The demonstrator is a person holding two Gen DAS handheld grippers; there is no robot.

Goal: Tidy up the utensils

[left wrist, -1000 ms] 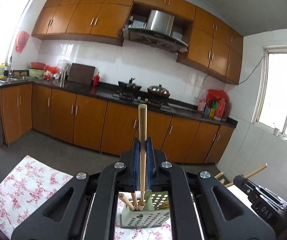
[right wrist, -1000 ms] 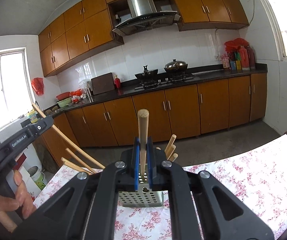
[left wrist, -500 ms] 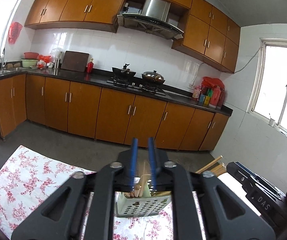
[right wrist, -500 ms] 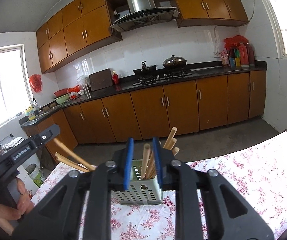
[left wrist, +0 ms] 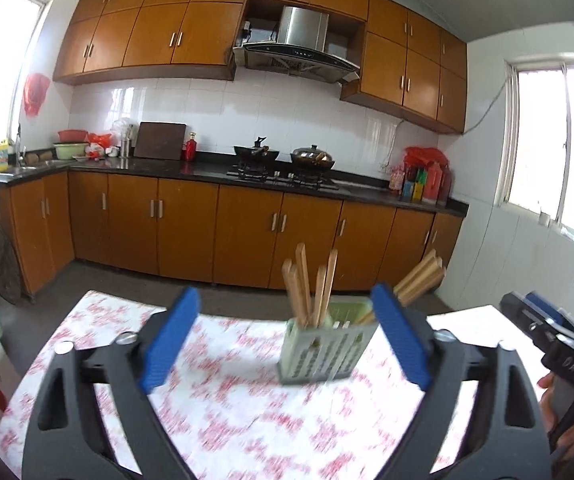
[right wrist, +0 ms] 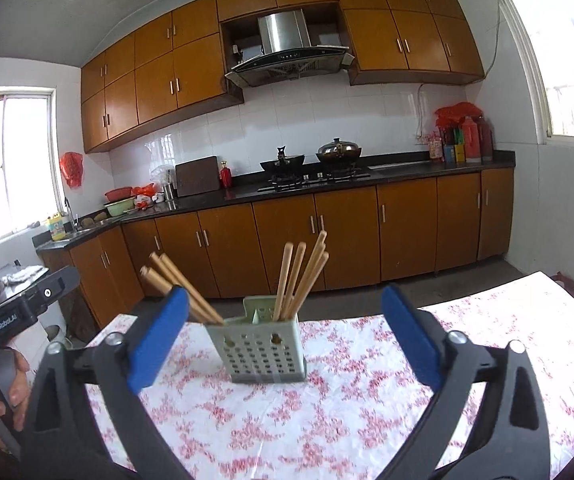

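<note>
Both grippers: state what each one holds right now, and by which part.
Nothing. The left gripper and right gripper are both open and empty; the chopsticks stand in the holder.

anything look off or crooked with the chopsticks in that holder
One group of wooden chopsticks leans steeply out over the side of the pale green perforated utensil holder, while the other wooden chopsticks stand nearly upright. Nothing is spilled on the floral tablecloth.

White lettering "GenRobot.AI" runs along the black body of the left gripper (right wrist: 15,316) seen from the right wrist camera. The right gripper (left wrist: 559,344) carries the letters "DAS" on its black housing. Nothing else is legible.
</note>
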